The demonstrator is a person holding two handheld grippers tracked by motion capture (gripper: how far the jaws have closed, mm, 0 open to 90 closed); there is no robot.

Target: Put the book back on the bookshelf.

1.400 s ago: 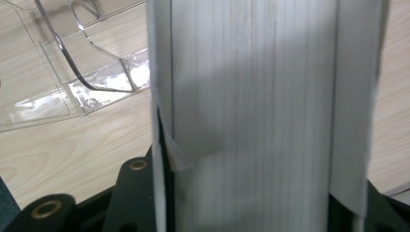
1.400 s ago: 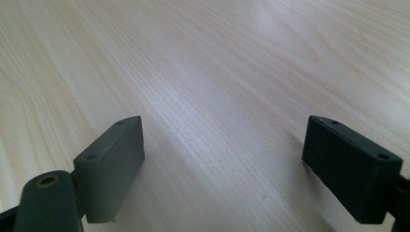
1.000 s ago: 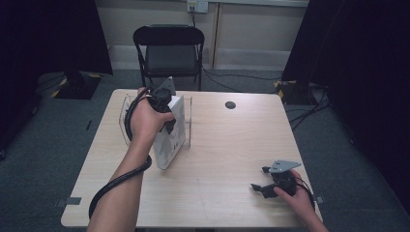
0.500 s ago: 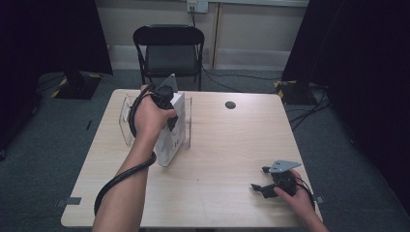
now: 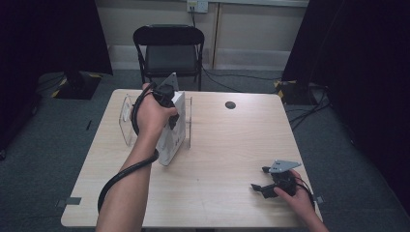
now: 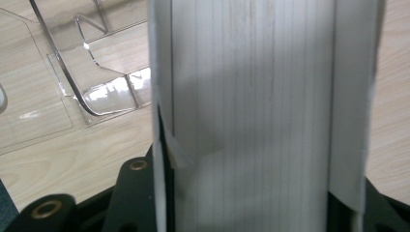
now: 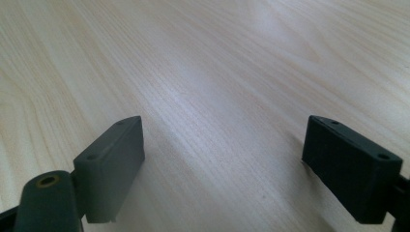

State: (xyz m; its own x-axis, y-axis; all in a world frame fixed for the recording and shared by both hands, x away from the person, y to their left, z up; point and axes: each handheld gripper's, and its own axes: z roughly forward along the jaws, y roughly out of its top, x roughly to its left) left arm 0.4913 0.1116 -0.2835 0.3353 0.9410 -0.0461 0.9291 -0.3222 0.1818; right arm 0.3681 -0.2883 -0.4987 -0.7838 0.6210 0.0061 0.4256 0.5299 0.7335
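Observation:
A thick white book (image 5: 171, 140) stands tilted on the light wooden table (image 5: 227, 145), its lower corner on the tabletop. My left gripper (image 5: 169, 102) is shut on its upper edge, coming down from above. The left gripper view looks along the book's page edge (image 6: 251, 96), which lies between the two black jaws and hides most of them. A clear acrylic stand (image 5: 126, 121) sits right beside the book, and one of its panels (image 5: 189, 123) rises on the book's other side. My right gripper (image 5: 260, 179) rests low at the table's near right, open (image 7: 222, 145) with bare wood between its jaws.
A black folding chair (image 5: 169, 50) stands behind the table's far edge. A small dark round disc (image 5: 230, 105) lies on the tabletop at the far right. Cables (image 5: 309, 104) run over the grey carpet to the right.
My left hand has edged slightly up and toward the far side with the book still in its grip. The right gripper has stayed where it was.

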